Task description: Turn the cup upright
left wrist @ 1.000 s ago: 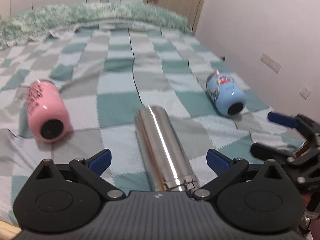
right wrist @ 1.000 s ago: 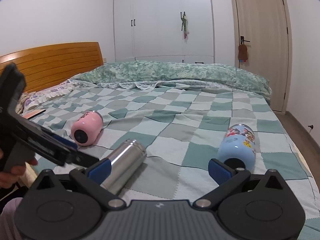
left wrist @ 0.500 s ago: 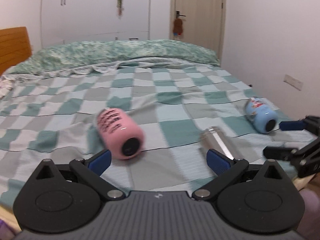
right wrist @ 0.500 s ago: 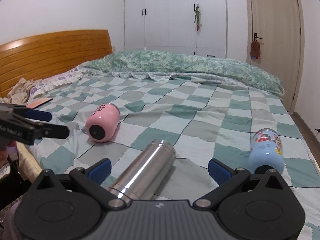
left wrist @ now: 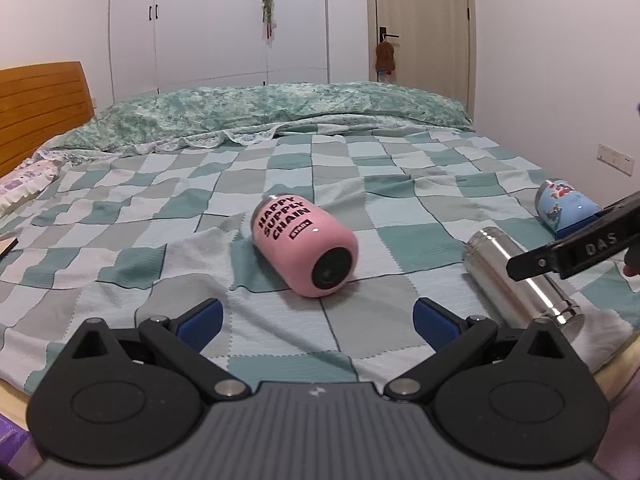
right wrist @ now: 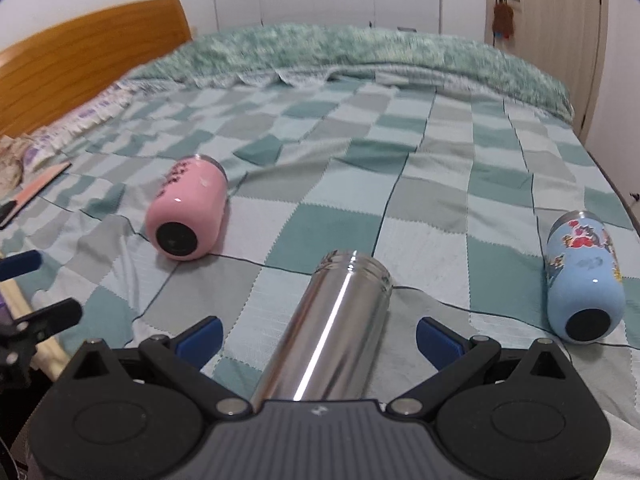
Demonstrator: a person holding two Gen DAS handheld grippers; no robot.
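Note:
Three cups lie on their sides on the checked bedspread. A pink cup (left wrist: 306,247) with black lettering lies ahead of my open left gripper (left wrist: 318,320), its base toward me; it also shows in the right wrist view (right wrist: 186,213). A steel cup (right wrist: 326,328) lies between the spread fingers of my open right gripper (right wrist: 318,338), mouth pointing away; it also shows in the left wrist view (left wrist: 520,280). A light blue cartoon cup (right wrist: 584,280) lies to the right and also shows in the left wrist view (left wrist: 564,204). Neither gripper touches a cup.
The bed (left wrist: 360,168) has a folded green quilt (left wrist: 260,112) at the far side and a wooden headboard (right wrist: 88,56) on the left. A door (left wrist: 420,32) and wardrobe (left wrist: 220,20) stand behind. A flat pinkish object (right wrist: 40,182) lies at the left edge.
My left gripper has swung left from the steel cup to face the pink cup. My right gripper has moved in until the steel cup lies between its fingers.

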